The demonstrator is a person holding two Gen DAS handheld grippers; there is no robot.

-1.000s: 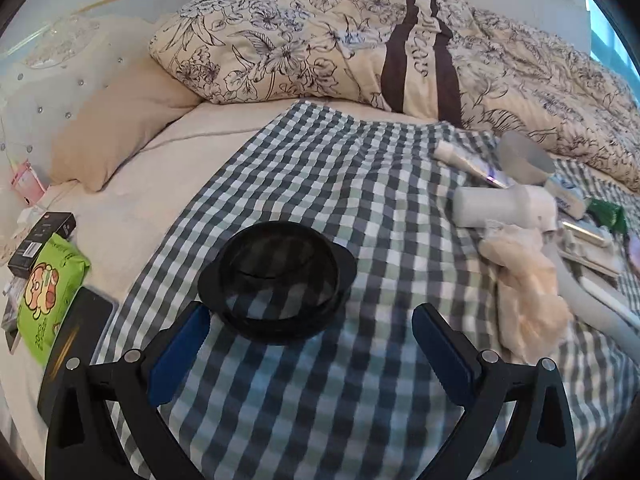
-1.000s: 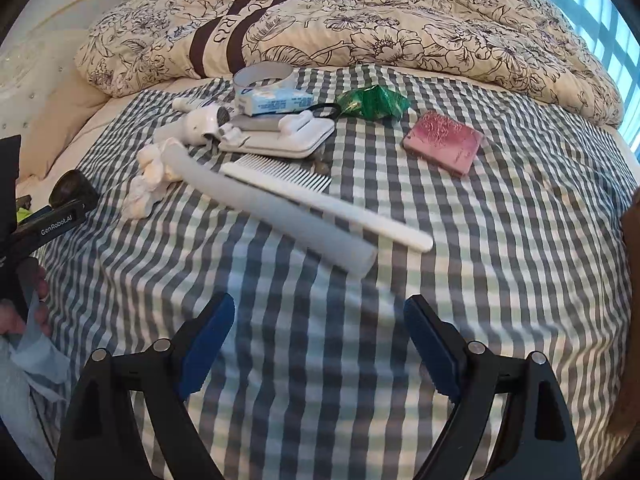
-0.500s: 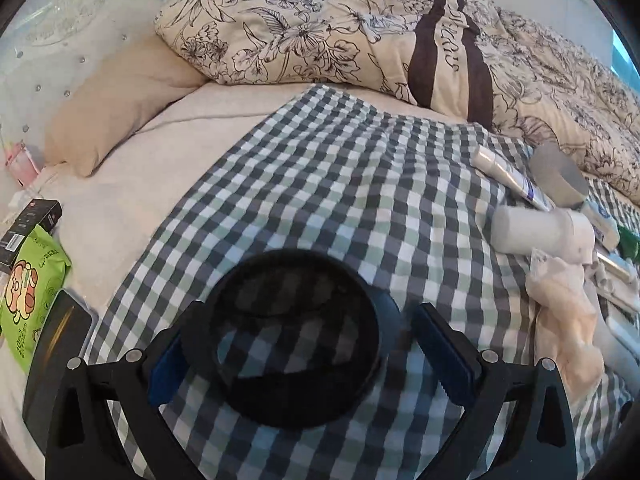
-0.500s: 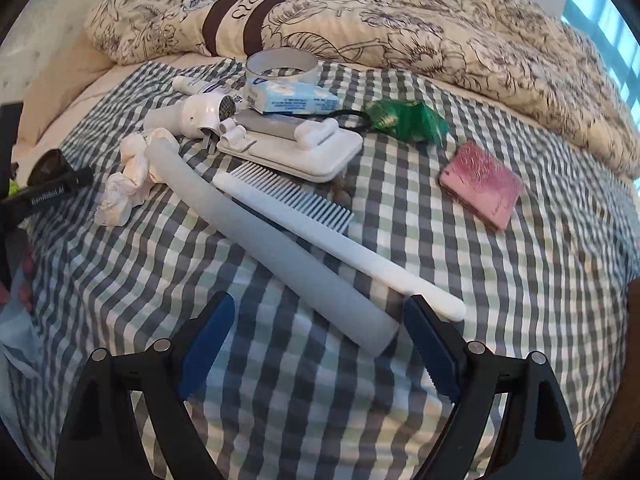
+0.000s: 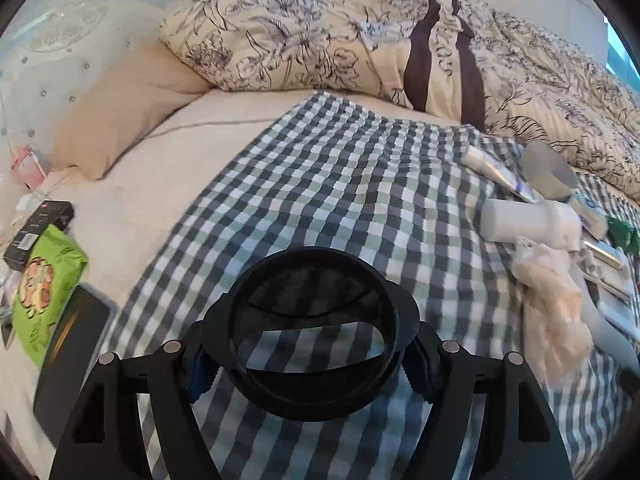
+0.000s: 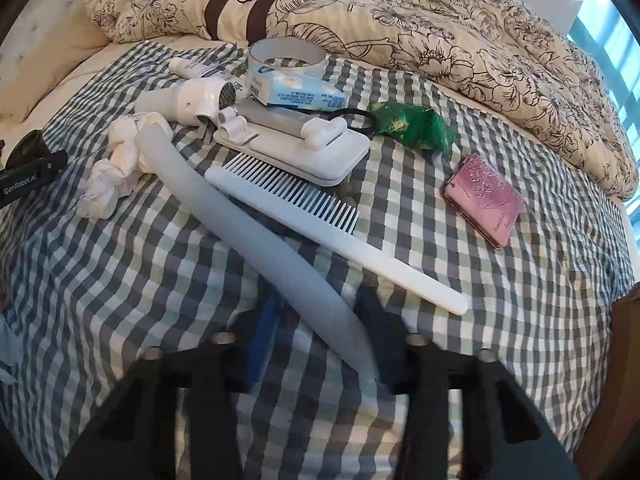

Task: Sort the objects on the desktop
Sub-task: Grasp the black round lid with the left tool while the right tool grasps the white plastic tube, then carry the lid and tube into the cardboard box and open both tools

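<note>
While the left gripper [image 5: 306,364] clamps a round black strainer [image 5: 310,334], empty and mesh-bottomed, the right gripper [image 6: 320,344] closes on a smooth pale tube [image 6: 256,236]. Both sit on a wrinkled checked cloth [image 6: 400,360] over the bed, below a white comb [image 6: 320,224] and a floral duvet [image 6: 420,20].

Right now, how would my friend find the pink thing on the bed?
Find the checked cloth spread below the flowery duvet. Go to its right side, beyond the long white comb. The pink wallet lies flat there, alone, right of the crinkly green packet: the only pink, embossed rectangle.
</note>
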